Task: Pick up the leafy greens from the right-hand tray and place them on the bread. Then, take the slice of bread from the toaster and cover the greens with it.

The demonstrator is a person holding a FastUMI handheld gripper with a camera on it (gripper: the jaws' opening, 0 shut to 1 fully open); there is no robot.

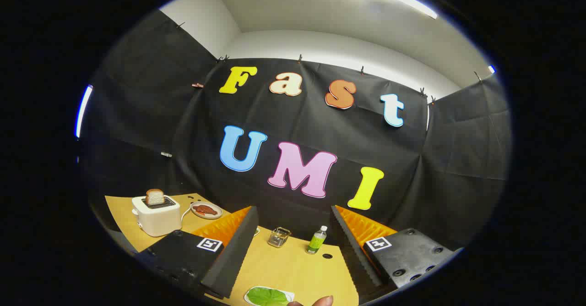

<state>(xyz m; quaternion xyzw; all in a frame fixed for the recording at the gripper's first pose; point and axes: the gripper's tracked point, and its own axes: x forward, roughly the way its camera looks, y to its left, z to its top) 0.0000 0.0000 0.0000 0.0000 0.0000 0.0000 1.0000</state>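
Tool [293, 251] fingers stand wide apart with nothing between them, raised above the desk [293, 269] and looking toward its far edge. Just below them, at the near edge of the desk, the leafy greens [265, 296] lie flat on a small white tray [287, 294], with what seems to be a fingertip [323, 301] just beside it, though too little of it shows to be sure. Near the far left corner the toaster [156, 214] holds the slice of bread [154, 196] upright in its slot, and a plate [206, 210] sits just beside it. The greens look light, thin and limp, so they would likely fold and tear easily; a gentle pinch at one leaf edge seems best.
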